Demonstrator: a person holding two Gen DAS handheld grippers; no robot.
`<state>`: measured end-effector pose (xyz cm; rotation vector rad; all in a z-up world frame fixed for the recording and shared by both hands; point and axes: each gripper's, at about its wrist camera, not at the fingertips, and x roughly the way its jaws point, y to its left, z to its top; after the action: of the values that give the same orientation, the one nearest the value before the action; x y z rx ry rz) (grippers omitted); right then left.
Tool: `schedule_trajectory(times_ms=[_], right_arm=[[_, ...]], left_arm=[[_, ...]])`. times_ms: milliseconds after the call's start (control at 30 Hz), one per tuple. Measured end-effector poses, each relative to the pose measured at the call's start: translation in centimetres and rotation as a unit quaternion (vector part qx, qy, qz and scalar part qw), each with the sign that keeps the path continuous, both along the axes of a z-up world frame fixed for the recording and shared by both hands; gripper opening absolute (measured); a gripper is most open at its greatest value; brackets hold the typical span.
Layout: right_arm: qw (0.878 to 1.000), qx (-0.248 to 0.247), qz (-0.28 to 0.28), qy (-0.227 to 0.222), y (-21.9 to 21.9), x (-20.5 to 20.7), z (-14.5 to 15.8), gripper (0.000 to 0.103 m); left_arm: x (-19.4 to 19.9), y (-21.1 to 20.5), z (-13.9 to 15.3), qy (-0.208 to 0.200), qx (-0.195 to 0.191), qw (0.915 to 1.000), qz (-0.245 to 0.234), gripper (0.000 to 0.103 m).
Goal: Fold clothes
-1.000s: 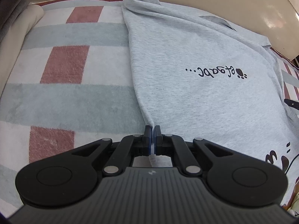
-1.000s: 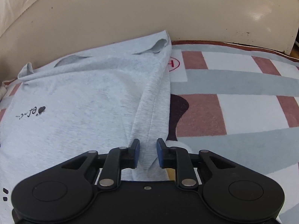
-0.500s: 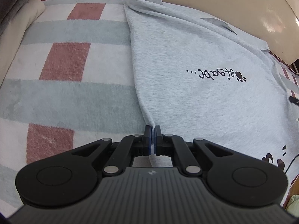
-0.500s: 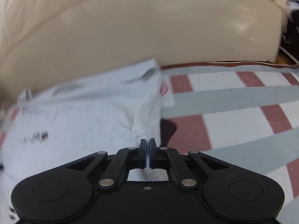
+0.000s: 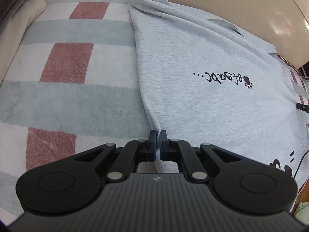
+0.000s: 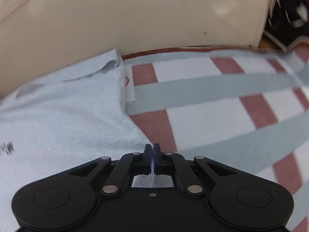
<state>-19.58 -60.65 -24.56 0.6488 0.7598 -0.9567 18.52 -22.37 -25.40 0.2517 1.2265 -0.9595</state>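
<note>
Grey, a shirt [image 5: 202, 96] lay spread on a checked blanket [image 5: 67, 96] beside a cream cushion [image 6: 135, 19]. The left gripper [image 5: 158, 135] pinched one shirt edge between closed jaws, and the right gripper [image 6: 152, 148] likewise clamped the opposite edge.

A shirt [image 5: 202, 89] lies spread on a blanket [image 5: 67, 96], its far edge against a cushion [image 6: 135, 19] behind. Left gripper [image 5: 158, 135] pinches the shirt's near left edge; bare blanket lies to its left. Right gripper [image 6: 152, 148] pinches the near right edge; bare blanket extends right.
</note>
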Motion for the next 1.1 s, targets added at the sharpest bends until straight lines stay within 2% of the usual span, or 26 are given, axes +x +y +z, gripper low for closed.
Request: schedule_trajectory(times_ms=[67,167,233,300,333,367,400,433,467,533,567,633,667,733,800,833,900,1033,1067,1100], right_arm=[[0.998,0.022,-0.01,-0.053,-0.3,-1.1,0.1,0.015],[0.992,0.055,-0.024,-0.109,-0.8,-2.8,-0.3,0.051],[0.992,0.058,-0.024,-0.113,-0.7,-3.2,-0.9,0.052],[0.991,0.065,-0.01,-0.116,-0.4,-3.1,-1.8,0.053],[0.991,0.064,0.0,-0.119,-0.1,-2.9,-2.2,0.053],[0.99,0.059,0.018,-0.126,0.1,-2.6,-2.3,0.044],[0.989,0.054,0.035,-0.133,0.3,-2.3,-2.4,0.008],[0.988,0.059,0.043,-0.138,0.4,-1.8,-2.4,0.005],[0.986,0.062,0.05,-0.143,0.4,-1.3,-2.5,0.005],[0.985,0.028,0.048,-0.163,0.6,-1.3,-0.7,0.005],[0.981,0.02,0.038,-0.187,0.7,-2.0,0.5,0.004],[0.971,0.005,0.018,-0.238,1.6,-4.9,3.4,0.004],[0.975,0.005,0.019,-0.22,2.3,-5.8,3.7,0.003],[0.983,0.006,0.021,-0.183,3.8,-7.7,4.2,0.003],[0.991,0.029,0.02,-0.126,5.0,-8.3,2.2,0.003],[0.994,0.04,0.019,-0.1,5.6,-8.6,1.3,0.003],[0.991,0.03,0.017,-0.127,6.7,-9.3,1.7,0.003],[0.985,0.0,0.053,-0.166,8.8,-10.8,5.0,0.003],[0.984,0.004,0.054,-0.168,9.4,-11.6,5.5,0.003],[0.986,0.011,0.052,-0.159,9.9,-12.3,5.6,0.003]], left_arm=[[0.2,0.4,-0.1,0.012,-0.011,0.9999,0.004,0.007],[0.6,0.9,-0.4,0.031,-0.027,0.9991,0.01,0.011],[0.7,1.3,-0.6,0.043,-0.042,0.998,0.018,0.016],[0.8,1.5,-0.7,0.068,-0.071,0.9949,0.02,0.036],[0.8,1.6,-0.8,0.081,-0.086,0.9927,0.021,0.056],[0.6,1.4,-0.8,0.076,-0.086,0.9933,0.015,0.072],[0.2,1.1,-0.6,0.065,-0.081,0.9945,0.008,0.075],[-0.1,0.7,-0.5,0.055,-0.076,0.9956,0.001,0.074],[-0.4,0.4,-0.4,0.045,-0.071,0.9964,-0.006,0.054],[-1.0,-0.2,-0.2,0.024,-0.061,0.9976,-0.019,0.002],[-1.3,-0.5,0.0,0.013,-0.057,0.998,-0.026,0.003],[-1.5,1.0,2.1,0.014,-0.088,0.996,-0.008,0.003],[-1.7,2.0,3.3,0.015,-0.104,0.9945,-0.001,0.002],[-2.7,3.9,4.5,0.024,-0.111,0.9935,0.006,0.002],[-3.5,4.9,3.6,0.066,-0.099,0.9929,-0.002,0.003],[-4.0,5.2,2.9,0.082,-0.08,0.9934,-0.005,0.003],[-4.8,5.3,2.3,0.071,-0.044,0.9965,-0.008,0.002],[-5.7,6.8,4.7,0.06,-0.066,0.996,-0.009,0.002],[-5.9,7.2,5.4,0.06,-0.074,0.9954,-0.01,0.003],[-6.3,7.5,5.5,0.059,-0.066,0.996,-0.017,0.003]])
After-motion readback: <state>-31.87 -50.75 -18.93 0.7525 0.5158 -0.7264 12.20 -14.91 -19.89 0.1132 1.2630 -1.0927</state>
